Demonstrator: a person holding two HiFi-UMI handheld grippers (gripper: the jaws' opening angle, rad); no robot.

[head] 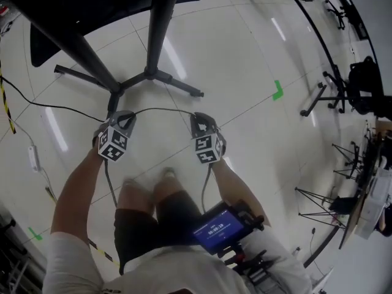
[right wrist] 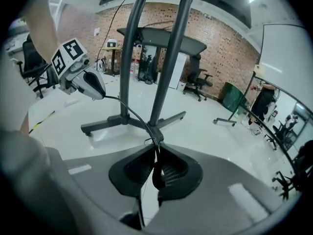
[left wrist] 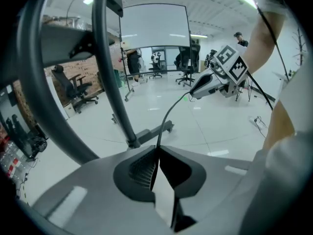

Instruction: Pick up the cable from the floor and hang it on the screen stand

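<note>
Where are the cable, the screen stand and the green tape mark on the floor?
cable (head: 162, 109), head view, top of its arc.
screen stand (head: 149, 74), head view, hub where its legs meet.
green tape mark (head: 277, 92), head view, corner of the L.

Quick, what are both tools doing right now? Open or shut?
Left tool: closed, holding the cable.
Right tool: closed, holding the same cable.

No legible text or numbers
</note>
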